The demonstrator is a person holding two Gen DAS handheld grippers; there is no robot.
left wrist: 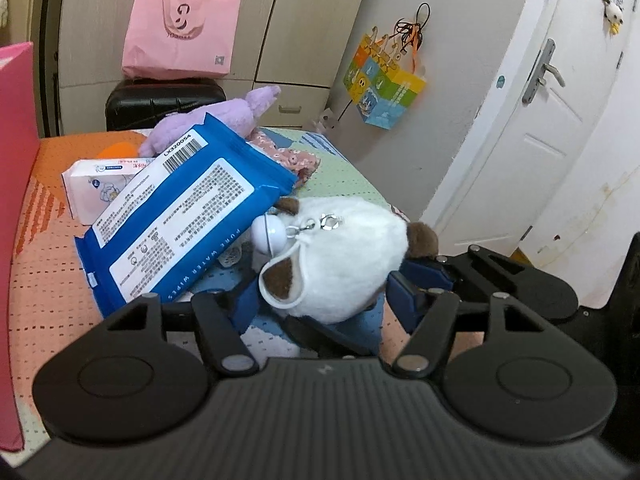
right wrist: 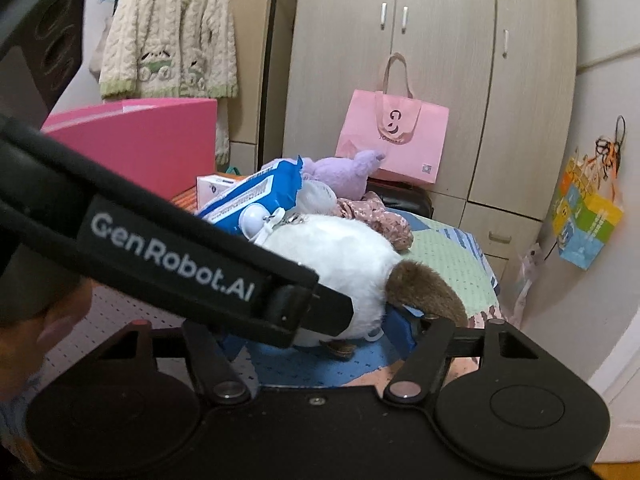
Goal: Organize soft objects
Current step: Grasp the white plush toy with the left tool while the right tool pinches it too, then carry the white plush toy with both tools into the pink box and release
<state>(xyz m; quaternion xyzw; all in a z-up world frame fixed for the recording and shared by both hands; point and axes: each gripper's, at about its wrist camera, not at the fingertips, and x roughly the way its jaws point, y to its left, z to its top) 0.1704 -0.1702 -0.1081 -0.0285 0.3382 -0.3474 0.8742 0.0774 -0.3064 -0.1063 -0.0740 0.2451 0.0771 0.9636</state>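
A white plush toy (left wrist: 344, 256) with brown ears, a white ball charm and a key ring lies on the patchwork bed cover (left wrist: 48, 280). My left gripper (left wrist: 324, 296) has its blue fingers on both sides of the plush, closed on it. The plush also shows in the right wrist view (right wrist: 340, 256), where the left gripper's black body (right wrist: 180, 256) crosses in front. My right gripper (right wrist: 320, 340) sits just behind the plush with its fingers spread; its left finger is hidden. A blue wet-wipes pack (left wrist: 188, 208), a purple plush (left wrist: 236, 116) and a floral cloth (left wrist: 296, 158) lie beyond.
A white tissue box (left wrist: 94, 184) lies left of the wipes. A pink box (left wrist: 14, 200) stands at the left edge. A black suitcase (left wrist: 160, 104) with a pink paper bag (left wrist: 182, 36) stands behind the bed, by wardrobes. A colourful bag (left wrist: 384, 80) hangs by the door.
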